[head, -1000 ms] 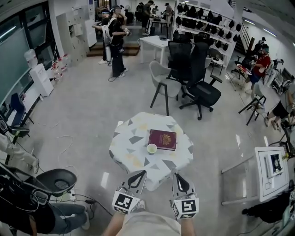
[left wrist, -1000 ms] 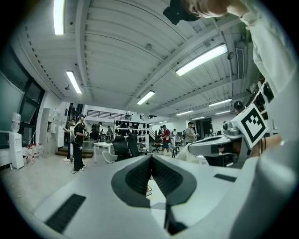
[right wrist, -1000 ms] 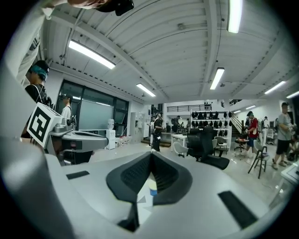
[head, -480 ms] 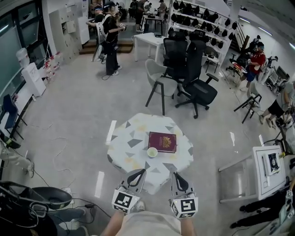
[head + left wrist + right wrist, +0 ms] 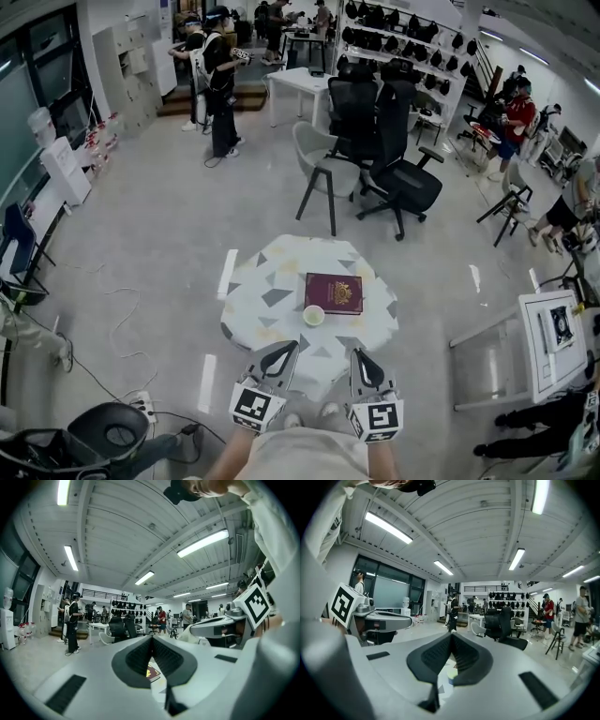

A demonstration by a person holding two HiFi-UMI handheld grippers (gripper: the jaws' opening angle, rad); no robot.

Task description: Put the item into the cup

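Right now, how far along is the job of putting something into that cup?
Nothing looks done yet. The small pale green cup stands beside the dark red book on the round patterned table; its inside is too small to read. Nothing is in hand: the left gripper and right gripper hang short of the table, jaws together, empty. Left: reach in, grasp the item, drop it in.

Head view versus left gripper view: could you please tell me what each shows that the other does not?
Only the head view shows the cup and the whole top of the table. Only the left gripper view shows the ceiling lights and, close up, the left gripper with its jaws together and nothing between them. Both show the red book, the office chairs and the right gripper.
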